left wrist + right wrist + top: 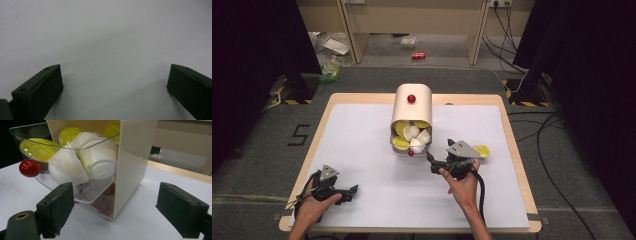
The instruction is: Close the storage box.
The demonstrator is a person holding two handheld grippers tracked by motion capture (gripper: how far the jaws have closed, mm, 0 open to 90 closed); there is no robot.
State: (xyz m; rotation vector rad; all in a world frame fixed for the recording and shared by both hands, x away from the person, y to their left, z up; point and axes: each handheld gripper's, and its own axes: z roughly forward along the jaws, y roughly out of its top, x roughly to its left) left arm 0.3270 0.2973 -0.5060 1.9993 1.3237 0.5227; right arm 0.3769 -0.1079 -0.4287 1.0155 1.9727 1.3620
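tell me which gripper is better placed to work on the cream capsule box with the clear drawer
Right. The right gripper is open just beside the cream capsule box and faces its clear drawer. The left gripper sits open near the table's front edge.

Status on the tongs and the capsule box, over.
Both tongs open, empty: left resting on the mat, right beside box. Drawer out, full of capsules. One capsule loose behind right hand.

Capsule dispenser (135,157): smooth cream plastic shell, clear glossy plastic drawer (82,192). Capsules (100,161): white glossy plastic, yellow-green foil-look lids (37,148). Red knob (29,168) glossy. Desk (362,165): matt white sheet, light wood rim. Right hand-held gripper (115,212) pads: matt black, slightly rough.
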